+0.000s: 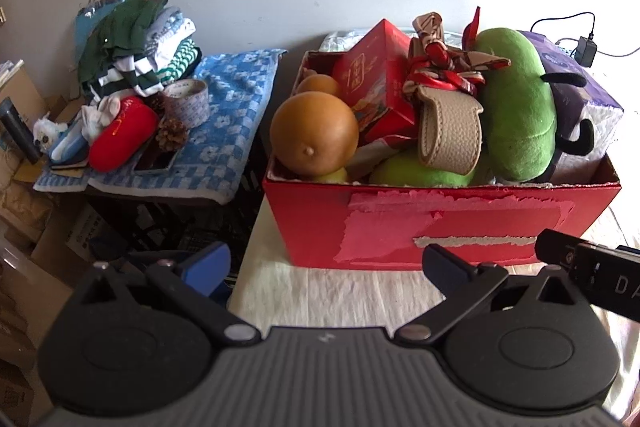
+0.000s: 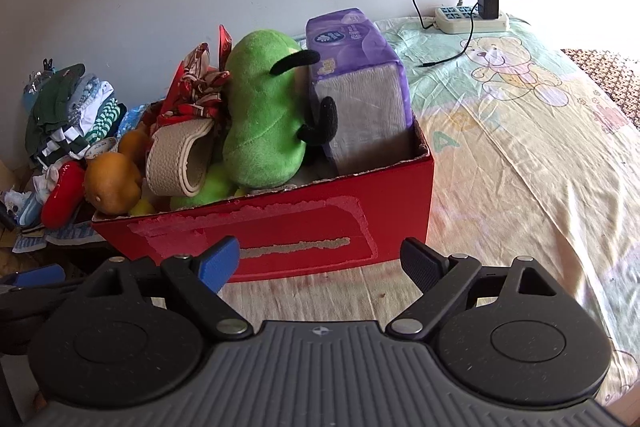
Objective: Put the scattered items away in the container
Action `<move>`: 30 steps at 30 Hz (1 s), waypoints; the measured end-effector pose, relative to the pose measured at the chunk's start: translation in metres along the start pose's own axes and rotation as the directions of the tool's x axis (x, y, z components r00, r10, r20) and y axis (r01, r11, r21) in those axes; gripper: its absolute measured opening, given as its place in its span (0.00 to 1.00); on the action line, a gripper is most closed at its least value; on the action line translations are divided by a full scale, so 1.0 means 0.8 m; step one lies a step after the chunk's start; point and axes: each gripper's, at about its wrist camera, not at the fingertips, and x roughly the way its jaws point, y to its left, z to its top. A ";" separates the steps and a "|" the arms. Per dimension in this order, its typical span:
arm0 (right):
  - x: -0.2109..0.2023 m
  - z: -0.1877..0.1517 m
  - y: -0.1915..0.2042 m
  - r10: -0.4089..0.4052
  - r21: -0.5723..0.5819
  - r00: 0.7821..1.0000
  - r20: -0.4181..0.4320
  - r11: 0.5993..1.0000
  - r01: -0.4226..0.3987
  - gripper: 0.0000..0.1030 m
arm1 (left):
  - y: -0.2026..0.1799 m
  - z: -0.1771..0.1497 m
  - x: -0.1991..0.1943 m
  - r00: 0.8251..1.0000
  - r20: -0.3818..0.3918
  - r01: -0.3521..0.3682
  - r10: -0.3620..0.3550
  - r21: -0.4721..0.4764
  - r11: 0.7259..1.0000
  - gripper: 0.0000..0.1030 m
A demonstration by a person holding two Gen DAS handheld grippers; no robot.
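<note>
My left gripper (image 1: 328,263) and right gripper (image 2: 320,259) both hang released, empty, just before the full red cardboard box (image 2: 280,227). I see a green plush toy (image 2: 264,115) leaning inside it beside a purple tissue pack (image 2: 356,67).

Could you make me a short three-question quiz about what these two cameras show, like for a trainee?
1. True or false: the green plush toy stands inside the red box.
2. Which item fills the box's end nearest the power strip? A) purple tissue pack B) pinecone C) tape roll
3. Fill in: both the left tool and the right tool are ____ and hold nothing.

Key: 1 true. 2 A. 3 open.
</note>
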 end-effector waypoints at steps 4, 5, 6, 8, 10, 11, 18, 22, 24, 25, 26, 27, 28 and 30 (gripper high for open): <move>-0.002 0.001 0.005 -0.015 -0.011 1.000 0.008 1.000 0.015 0.88 | 0.001 0.002 0.006 1.000 -0.003 0.011 -0.011 -0.005 1.000 0.99; -0.002 0.001 0.006 -0.019 -0.013 1.000 0.007 1.000 0.019 0.88 | 0.001 0.002 0.008 1.000 -0.008 0.016 -0.016 -0.005 1.000 0.99; -0.003 0.002 0.007 -0.019 -0.009 1.000 0.011 1.000 0.019 0.88 | 0.002 0.002 0.011 1.000 -0.014 0.025 -0.025 -0.006 1.000 0.99; -0.006 0.003 0.008 -0.023 -0.001 0.999 0.025 1.000 0.023 0.88 | 0.004 0.002 0.016 0.999 -0.029 0.040 -0.041 -0.010 0.999 0.99; -0.009 0.003 0.011 -0.030 -0.003 0.999 0.039 1.000 0.030 0.88 | 0.004 0.002 0.020 0.998 -0.040 0.051 -0.051 -0.008 0.999 0.99; -0.008 0.003 0.012 -0.034 -0.001 0.999 0.039 0.999 0.034 0.88 | 0.004 0.001 0.022 0.997 -0.044 0.057 -0.057 -0.007 0.998 0.99; 0.004 -0.005 0.016 -0.058 0.017 0.998 -0.003 0.998 0.058 0.88 | 0.010 -0.005 0.025 0.996 -0.053 0.074 -0.073 0.008 0.997 0.99; 0.008 -0.002 0.021 -0.056 0.004 0.998 -0.012 0.998 0.056 0.88 | 0.013 -0.003 0.026 0.996 -0.054 0.073 -0.073 -0.003 0.997 0.99; 0.008 0.001 0.024 -0.056 -0.011 0.998 -0.008 0.998 0.055 0.88 | 0.015 -0.001 0.027 0.996 -0.055 0.072 -0.073 -0.009 0.997 0.99; 0.008 0.002 0.026 -0.055 -0.019 0.998 -0.007 0.998 0.055 0.88 | 0.016 -0.001 0.027 0.996 -0.055 0.072 -0.073 -0.012 0.997 0.99; 0.008 0.004 0.025 -0.052 -0.019 0.999 -0.004 0.998 0.052 0.88 | 0.017 0.000 0.027 0.996 -0.055 0.072 -0.073 -0.015 0.997 0.99; 0.007 0.006 0.025 -0.050 -0.019 0.999 -0.001 0.999 0.050 0.88 | 0.017 0.000 0.028 0.996 -0.055 0.072 -0.073 -0.018 0.997 0.99; 0.008 0.006 0.025 -0.051 -0.023 0.999 0.001 0.998 0.051 0.88 | 0.016 0.001 0.028 0.996 -0.053 0.073 -0.073 -0.017 0.997 0.99; 0.010 0.008 0.025 -0.053 -0.033 0.999 -0.003 0.998 0.053 0.88 | 0.014 0.003 0.027 0.996 -0.049 0.075 -0.075 -0.015 0.997 0.99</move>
